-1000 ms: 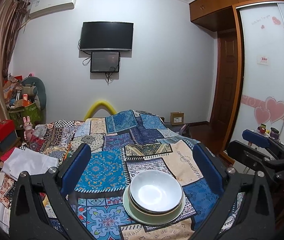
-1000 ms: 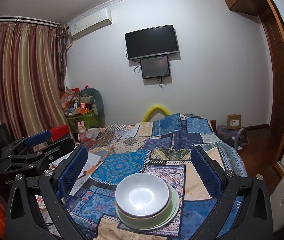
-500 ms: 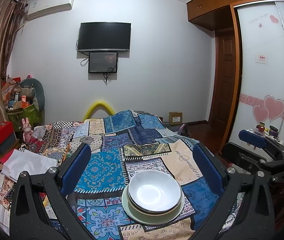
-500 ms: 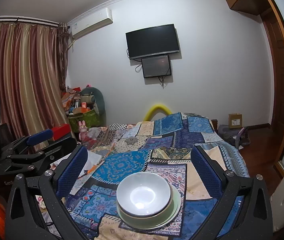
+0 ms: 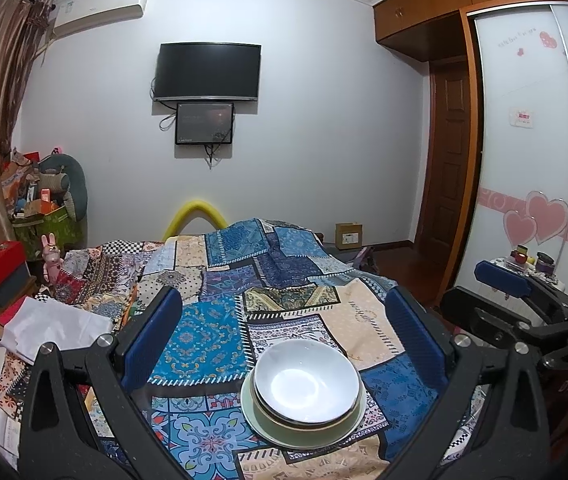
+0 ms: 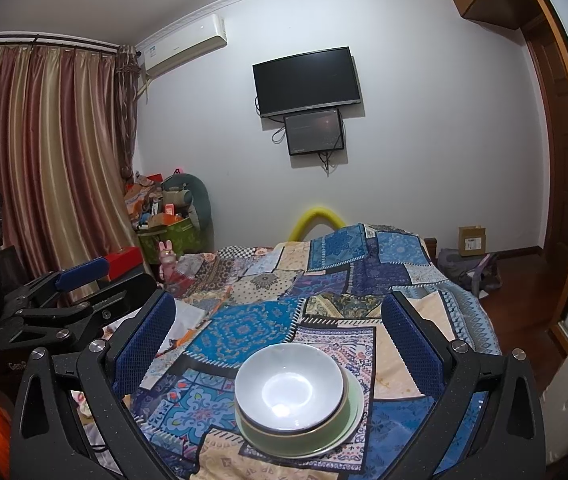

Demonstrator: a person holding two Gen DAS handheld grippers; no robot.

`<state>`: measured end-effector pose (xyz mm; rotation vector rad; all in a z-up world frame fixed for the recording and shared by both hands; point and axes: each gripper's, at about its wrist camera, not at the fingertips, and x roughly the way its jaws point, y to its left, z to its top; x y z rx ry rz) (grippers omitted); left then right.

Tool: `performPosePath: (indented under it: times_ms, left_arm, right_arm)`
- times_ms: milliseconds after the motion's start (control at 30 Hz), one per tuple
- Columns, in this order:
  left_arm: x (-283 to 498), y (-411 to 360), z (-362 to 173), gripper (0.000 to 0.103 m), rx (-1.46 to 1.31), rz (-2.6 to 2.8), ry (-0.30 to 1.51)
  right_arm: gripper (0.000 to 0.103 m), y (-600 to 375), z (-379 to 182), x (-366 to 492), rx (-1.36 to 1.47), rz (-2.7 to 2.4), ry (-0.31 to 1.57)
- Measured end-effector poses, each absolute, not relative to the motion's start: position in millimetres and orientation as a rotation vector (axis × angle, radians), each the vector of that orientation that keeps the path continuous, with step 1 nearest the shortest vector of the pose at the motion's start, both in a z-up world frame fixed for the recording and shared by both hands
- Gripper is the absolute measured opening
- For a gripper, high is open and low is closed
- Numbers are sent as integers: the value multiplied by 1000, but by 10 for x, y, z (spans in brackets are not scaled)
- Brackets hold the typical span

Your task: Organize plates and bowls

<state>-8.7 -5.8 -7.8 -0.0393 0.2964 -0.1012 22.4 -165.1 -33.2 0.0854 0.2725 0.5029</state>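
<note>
A white bowl (image 5: 307, 385) sits nested in a green bowl, on a pale green plate (image 5: 260, 426), on the patchwork cloth. The same stack shows in the right wrist view, white bowl (image 6: 289, 390) on the plate (image 6: 347, 436). My left gripper (image 5: 284, 336) is open and empty, held above and behind the stack. My right gripper (image 6: 280, 336) is open and empty, also above the stack. Each gripper appears at the side of the other's view: the right one (image 5: 503, 292), the left one (image 6: 80, 280).
The patchwork cloth (image 5: 212, 332) covers a bed-like surface. White fabric (image 5: 56, 332) lies at its left edge. A red box (image 5: 0, 264) and a cluttered green bin (image 5: 44, 224) stand to the left. A wardrobe (image 5: 531, 160) and door are on the right.
Both views have shifted only slightly; the stack of bowls and plate has not moved and both grippers stay open.
</note>
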Motion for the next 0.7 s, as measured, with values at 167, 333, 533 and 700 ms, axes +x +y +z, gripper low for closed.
performPosePath:
  times_ms: [167,333,533,700]
  left_arm:
    - [-71,-39,-80,103,-48,-99,296]
    - [-49,-43,-80,103,-42,-102,303]
    - [-34,-54,-101,103,-43,-105,307]
    - [-20,-49,-106,103,-46,-96,301]
  right_arm:
    - [103,-1640,-335,226,83,499,272]
    - [103,-1647,-334,221,82,493,270]
    - [103,-1656,-335,230,90,486,273]
    - [103,-1658,-354,246,90,483,278]
